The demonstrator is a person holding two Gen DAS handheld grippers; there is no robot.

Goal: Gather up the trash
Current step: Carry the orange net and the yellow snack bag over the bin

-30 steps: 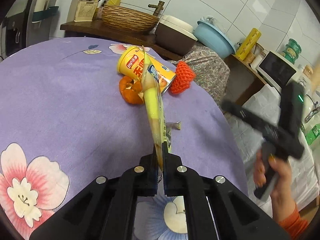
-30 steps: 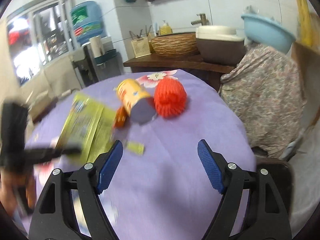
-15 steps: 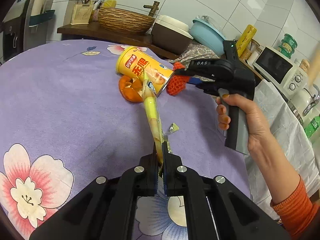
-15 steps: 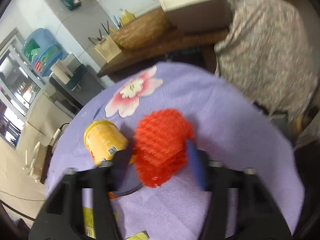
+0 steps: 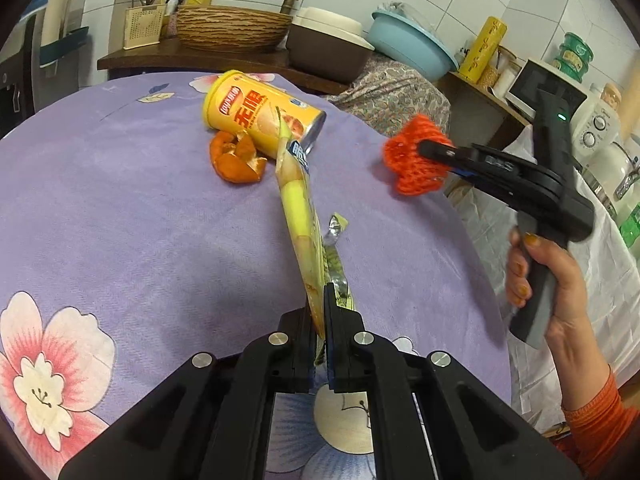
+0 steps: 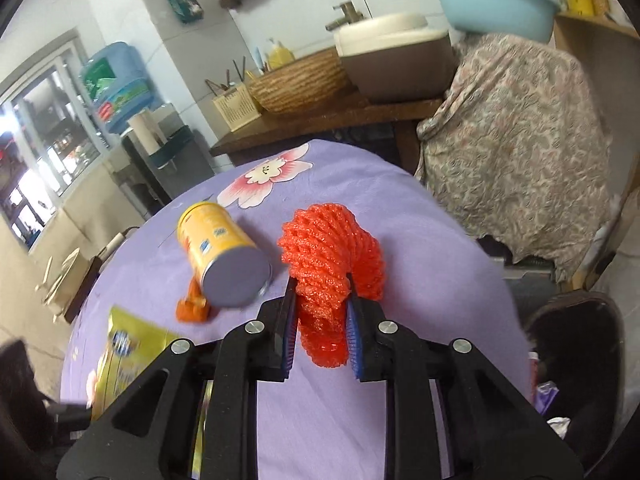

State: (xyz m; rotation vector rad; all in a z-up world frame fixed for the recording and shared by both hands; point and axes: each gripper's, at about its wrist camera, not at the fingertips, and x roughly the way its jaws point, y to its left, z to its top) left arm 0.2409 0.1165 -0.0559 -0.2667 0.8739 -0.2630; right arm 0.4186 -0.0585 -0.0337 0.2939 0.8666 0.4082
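Note:
My left gripper (image 5: 319, 304) is shut on a yellow snack wrapper (image 5: 298, 208) and holds it edge-up above the purple flowered tablecloth (image 5: 100, 200). My right gripper (image 6: 320, 304) is shut on a red foam net (image 6: 328, 248), lifted off the table; it also shows in the left wrist view (image 5: 416, 160) past the table's right edge. A yellow chip can (image 5: 260, 114) lies on its side with orange peel (image 5: 236, 160) beside it; both also show in the right wrist view, the can (image 6: 224, 256) and the peel (image 6: 192, 308). A small torn wrapper scrap (image 5: 336, 228) lies near the held wrapper.
A dark trash bin (image 6: 576, 364) stands on the floor right of the table. Behind the table a wooden counter (image 5: 160, 54) carries a wicker basket (image 5: 232, 28) and a basin. A cloth-covered piece of furniture (image 6: 516, 152) stands at the right.
My right gripper closed on the red foam net and lifted it off the table, away to the right. My left gripper still holds the wrapper, now slightly tilted.

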